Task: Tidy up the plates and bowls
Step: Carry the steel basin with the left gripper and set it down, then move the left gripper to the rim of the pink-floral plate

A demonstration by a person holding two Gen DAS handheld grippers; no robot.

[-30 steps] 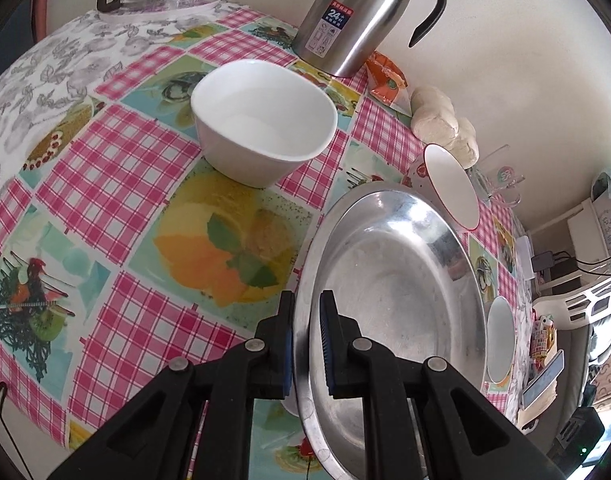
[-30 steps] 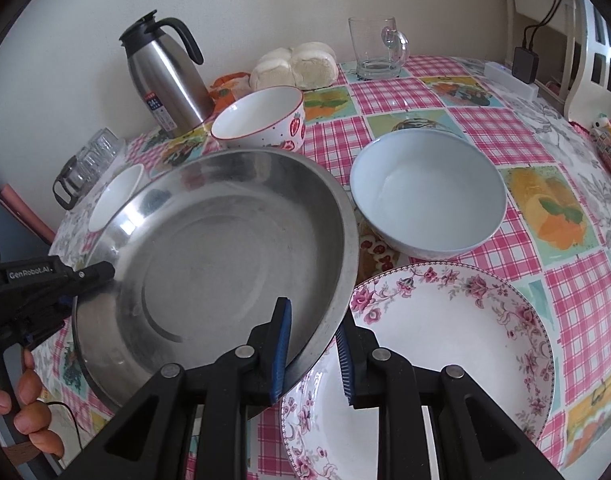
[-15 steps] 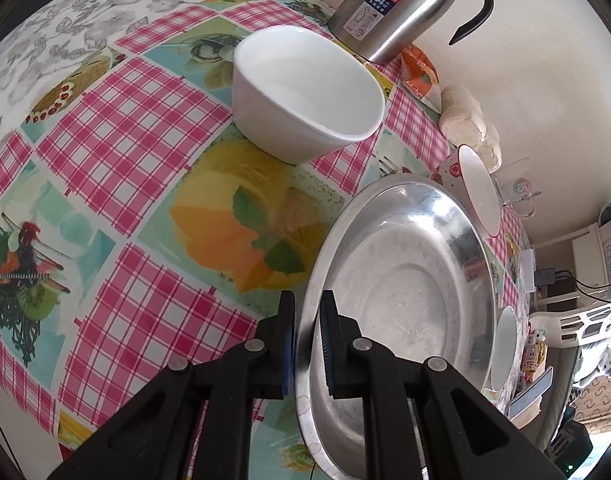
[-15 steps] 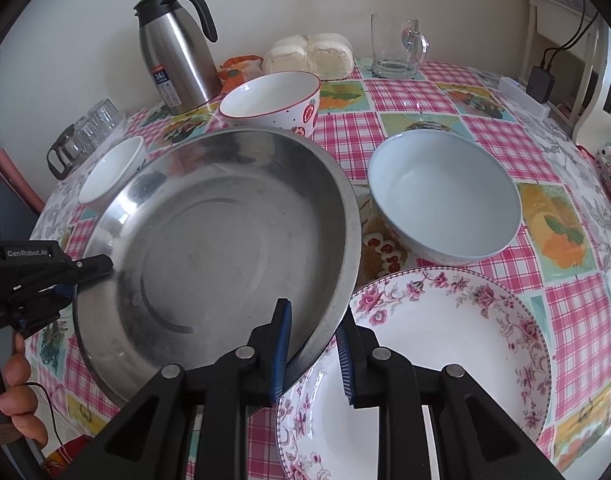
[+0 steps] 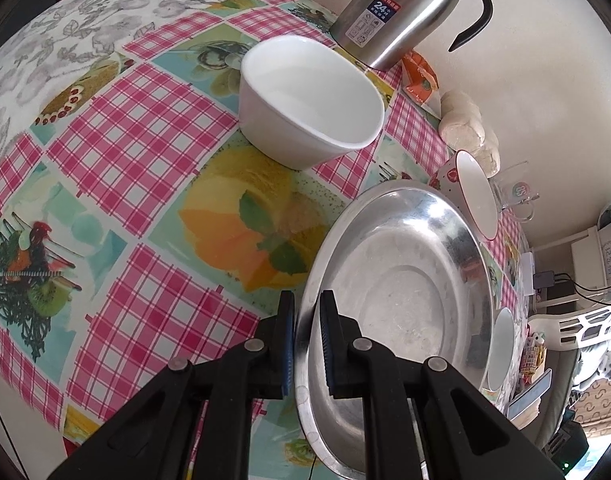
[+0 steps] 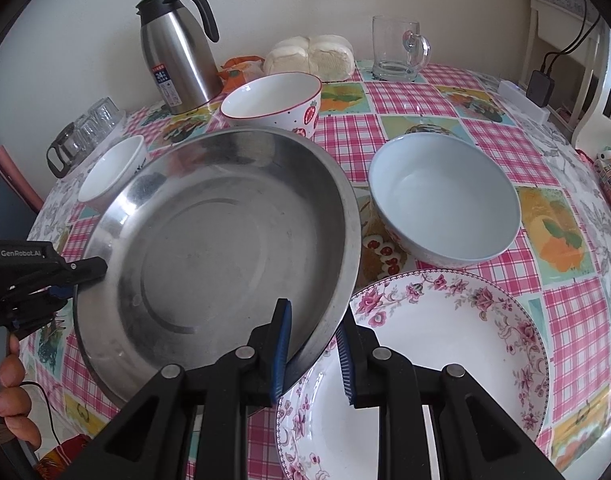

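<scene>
Gripping opposite rims, the left gripper (image 5: 307, 340) and right gripper (image 6: 313, 350) had jaws clenched on the steel plate (image 6: 225, 240), held tilted above the desk (image 6: 553, 280) beside the floral plate (image 6: 445, 360); best lowered level, both rims together.

Soft daylight fills the room, even and fairly bright, with only faint shadows under the dishes. The steel pan (image 6: 225, 248) throws pale glare along its rim, and the thermos (image 5: 389, 8) gleams too. Both views bulge hard at the edges, dark-cornered; focus stays sharp throughout.
</scene>
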